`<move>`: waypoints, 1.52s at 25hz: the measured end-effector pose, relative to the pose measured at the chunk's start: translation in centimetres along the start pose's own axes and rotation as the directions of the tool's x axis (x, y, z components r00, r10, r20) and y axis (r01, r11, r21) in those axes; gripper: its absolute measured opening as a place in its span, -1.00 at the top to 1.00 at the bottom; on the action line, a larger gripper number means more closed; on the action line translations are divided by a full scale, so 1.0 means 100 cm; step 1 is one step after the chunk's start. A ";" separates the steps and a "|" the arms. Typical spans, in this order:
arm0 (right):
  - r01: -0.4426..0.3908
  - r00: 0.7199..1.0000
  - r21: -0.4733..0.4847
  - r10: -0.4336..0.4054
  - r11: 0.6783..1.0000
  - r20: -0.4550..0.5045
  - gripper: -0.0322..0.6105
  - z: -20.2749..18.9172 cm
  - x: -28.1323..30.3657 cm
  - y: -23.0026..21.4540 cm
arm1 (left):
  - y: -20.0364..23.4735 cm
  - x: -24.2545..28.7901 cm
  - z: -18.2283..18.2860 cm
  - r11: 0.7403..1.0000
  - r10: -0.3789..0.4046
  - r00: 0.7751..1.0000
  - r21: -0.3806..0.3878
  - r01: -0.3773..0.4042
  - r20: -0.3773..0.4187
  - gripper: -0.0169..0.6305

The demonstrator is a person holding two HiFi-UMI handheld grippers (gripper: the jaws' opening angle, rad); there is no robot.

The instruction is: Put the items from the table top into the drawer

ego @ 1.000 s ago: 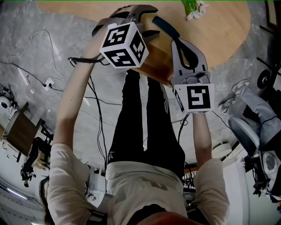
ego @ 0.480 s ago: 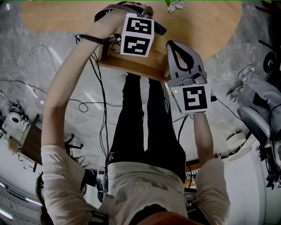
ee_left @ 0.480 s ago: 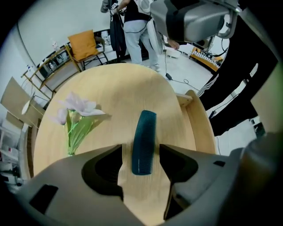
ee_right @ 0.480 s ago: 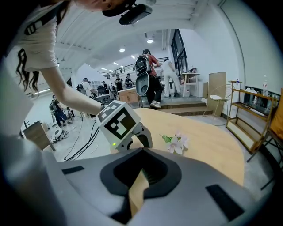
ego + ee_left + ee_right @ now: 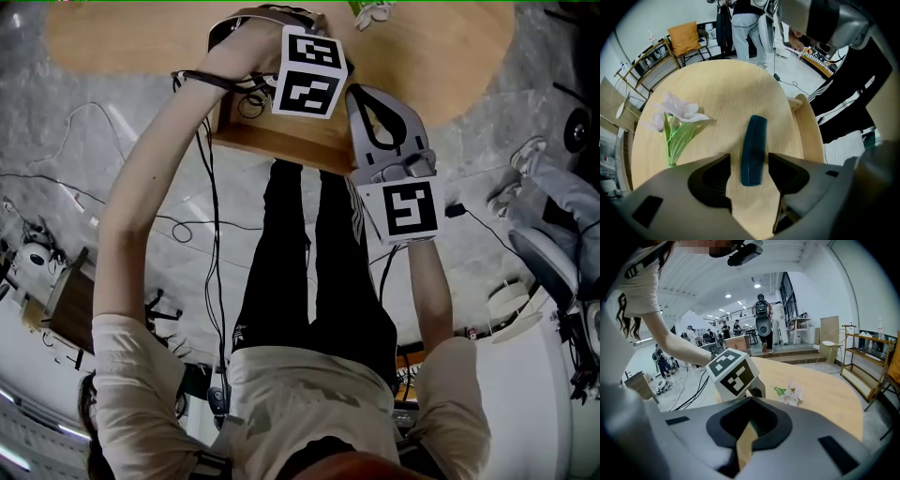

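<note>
Left gripper (image 5: 749,161) straddles the teal comb (image 5: 756,136) on the round table (image 5: 717,89), jaws spread, not pressing: pick-up is in hand, closing comes next. Right gripper (image 5: 749,425) pinches a thin wooden edge, probably the drawer (image 5: 272,145) wall. Only the left gripper view shows the comb; the head view shows the pulled-out drawer.

The grey two-jaw left gripper (image 5: 749,160) points steeply downward at the end of a bare, outstretched left arm (image 5: 141,197), with its black-padded jaws wide apart. Just beside it, the grey right gripper (image 5: 751,401) slants gently down. Its jaws are closed on a thin light-wood drawer edge (image 5: 742,446), and the right forearm (image 5: 429,300) extends straight behind it.
</note>
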State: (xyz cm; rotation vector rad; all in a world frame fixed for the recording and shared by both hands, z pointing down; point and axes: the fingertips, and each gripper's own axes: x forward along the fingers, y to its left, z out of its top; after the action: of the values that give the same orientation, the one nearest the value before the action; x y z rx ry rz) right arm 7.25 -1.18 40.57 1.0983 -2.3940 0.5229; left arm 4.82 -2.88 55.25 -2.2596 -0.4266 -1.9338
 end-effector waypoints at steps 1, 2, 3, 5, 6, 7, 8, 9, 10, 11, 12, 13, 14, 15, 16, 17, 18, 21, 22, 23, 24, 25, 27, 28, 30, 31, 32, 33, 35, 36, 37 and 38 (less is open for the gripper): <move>-0.001 1.000 0.003 0.001 1.000 0.001 0.89 0.001 0.000 0.000 | 0.001 0.000 0.000 1.000 0.000 1.000 0.000 0.000 0.003 0.15; 0.000 1.000 0.005 0.000 1.000 0.001 0.89 0.001 0.000 -0.001 | 0.001 0.000 0.001 1.000 0.002 1.000 0.002 -0.002 0.006 0.23; 0.001 1.000 0.007 -0.001 1.000 0.001 0.89 0.000 0.000 -0.002 | 0.001 0.000 0.002 1.000 0.007 1.000 0.006 -0.007 0.009 0.34; 0.001 1.000 0.006 -0.001 1.000 -0.001 0.89 -0.001 0.000 -0.002 | 0.000 0.000 0.004 1.000 0.020 1.000 0.013 -0.021 0.016 0.46; 0.001 1.000 0.005 -0.001 1.000 -0.002 0.89 -0.001 0.000 -0.002 | -0.001 0.001 0.005 1.000 0.026 0.999 0.013 -0.026 0.020 0.47; -0.001 1.000 0.004 0.001 1.000 -0.003 0.89 -0.002 -0.001 -0.002 | -0.001 0.001 0.004 1.000 0.029 0.999 0.008 -0.029 0.024 0.47; -0.002 1.000 0.003 0.002 1.000 -0.004 0.89 -0.002 -0.001 -0.001 | -0.001 0.001 0.003 1.000 0.030 0.999 0.001 -0.030 0.030 0.47; -0.003 1.000 0.003 0.003 1.000 -0.004 0.89 -0.002 -0.001 0.001 | -0.001 0.001 0.002 1.000 0.031 0.999 -0.007 -0.031 0.035 0.47; -0.005 1.000 0.002 0.005 1.000 -0.005 0.89 -0.002 -0.001 0.001 | -0.001 0.001 0.002 0.999 0.033 0.999 -0.013 -0.032 0.040 0.47; -0.006 1.000 0.000 0.006 1.000 -0.006 0.89 -0.003 -0.002 0.002 | -0.002 0.001 0.002 0.999 0.036 0.998 -0.017 -0.035 0.045 0.48; -0.007 1.000 -0.003 0.007 1.000 -0.008 0.89 -0.003 -0.002 0.002 | -0.002 0.001 0.002 0.999 0.041 0.998 -0.023 -0.040 0.051 0.48; -0.008 1.000 -0.005 0.008 1.000 -0.009 0.89 -0.004 -0.003 0.003 | -0.002 0.001 0.002 0.998 0.048 0.997 -0.034 -0.046 0.060 0.48; -0.009 1.000 -0.006 0.009 1.000 -0.009 0.89 -0.004 -0.003 0.003 | -0.002 0.001 0.002 0.997 0.056 0.996 -0.052 -0.052 0.072 0.48; -0.009 1.000 -0.006 0.009 1.000 -0.009 0.89 -0.004 -0.003 0.003 | -0.001 0.000 0.001 0.995 0.066 0.994 -0.076 -0.060 0.088 0.48; -0.009 1.000 -0.007 0.009 1.000 -0.008 0.89 -0.003 -0.003 0.004 | 0.000 -0.004 0.000 0.992 0.080 0.991 -0.104 -0.069 0.105 0.48; -0.009 1.000 -0.008 0.009 1.000 -0.005 0.89 -0.001 -0.004 0.005 | 0.000 -0.009 -0.002 0.988 0.100 0.988 -0.130 -0.084 0.120 0.48; -0.009 1.000 -0.008 0.009 1.000 0.000 0.89 0.002 -0.005 0.007 | 0.000 -0.017 -0.002 0.982 0.126 0.983 -0.155 -0.104 0.136 0.48; -0.003 1.000 -0.009 0.004 1.000 0.019 0.89 0.013 -0.012 0.011 | 0.000 -0.054 0.001 0.950 0.235 0.951 -0.254 -0.182 0.198 0.48; -0.001 1.000 -0.009 0.001 1.000 0.027 0.89 0.018 -0.015 0.013 | -0.002 -0.070 0.002 0.931 0.280 0.934 -0.300 -0.208 0.222 0.48; 0.001 0.999 -0.008 0.000 1.000 0.035 0.89 0.023 -0.018 0.014 | -0.004 -0.087 0.002 0.908 0.328 0.913 -0.349 -0.233 0.243 0.48; 0.001 0.999 -0.007 -0.001 1.000 0.044 0.89 0.028 -0.021 0.015 | -0.007 -0.105 0.001 0.881 0.376 0.890 -0.396 -0.258 0.257 0.48; -0.001 0.999 -0.008 0.001 1.000 0.049 0.89 0.033 -0.023 0.016 | -0.011 -0.122 0.000 0.855 0.421 0.868 -0.437 -0.281 0.265 0.48; -0.011 0.999 -0.023 0.012 1.000 0.041 0.89 0.040 -0.029 0.019 | -0.021 -0.153 -0.002 0.805 0.496 0.826 -0.497 -0.323 0.267 0.48; -0.017 0.999 -0.032 0.018 0.999 0.036 0.89 0.042 -0.031 0.021 | -0.026 -0.167 -0.002 0.784 0.527 0.807 -0.519 -0.341 0.267 0.48; -0.029 0.999 -0.046 0.031 0.999 0.043 0.89 0.050 -0.033 0.025 | -0.037 -0.190 -0.004 0.746 0.575 0.774 -0.556 -0.366 0.263 0.48; -0.034 0.998 -0.051 0.037 0.998 0.050 0.89 0.054 -0.033 0.028 | -0.041 -0.199 -0.006 0.732 0.592 0.764 -0.569 -0.376 0.257 0.48; -0.040 0.997 -0.057 0.043 0.998 0.058 0.89 0.057 -0.033 0.030 | -0.045 -0.205 -0.008 0.720 0.605 0.756 -0.577 -0.386 0.249 0.48; -0.044 0.997 -0.060 0.048 0.997 0.066 0.89 0.059 -0.032 0.032 | -0.048 -0.210 -0.010 0.712 0.614 0.752 -0.581 -0.395 0.241 0.48; -0.049 0.995 -0.060 0.054 0.997 0.082 0.89 0.063 -0.030 0.035 | -0.050 -0.214 -0.014 0.702 0.624 0.748 -0.584 -0.408 0.227 0.48; -0.051 0.995 -0.059 0.056 0.997 0.087 0.89 0.064 -0.029 0.035 | -0.049 -0.214 -0.016 0.699 0.626 0.748 -0.585 -0.412 0.220 0.48; -0.053 0.994 -0.059 0.059 0.997 0.088 0.89 0.064 -0.028 0.036 | -0.049 -0.213 -0.018 0.697 0.627 0.749 -0.584 -0.417 0.213 0.48; -0.056 0.994 -0.059 0.061 0.997 0.085 0.89 0.062 -0.028 0.037 | -0.048 -0.213 -0.020 0.695 0.628 0.751 -0.584 -0.420 0.206 0.48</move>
State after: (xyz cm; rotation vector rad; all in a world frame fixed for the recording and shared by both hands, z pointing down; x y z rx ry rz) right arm 4.50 -0.42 33.36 1.0491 -2.5070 0.4326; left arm -1.34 -1.54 34.29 -2.6629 0.7568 -1.3747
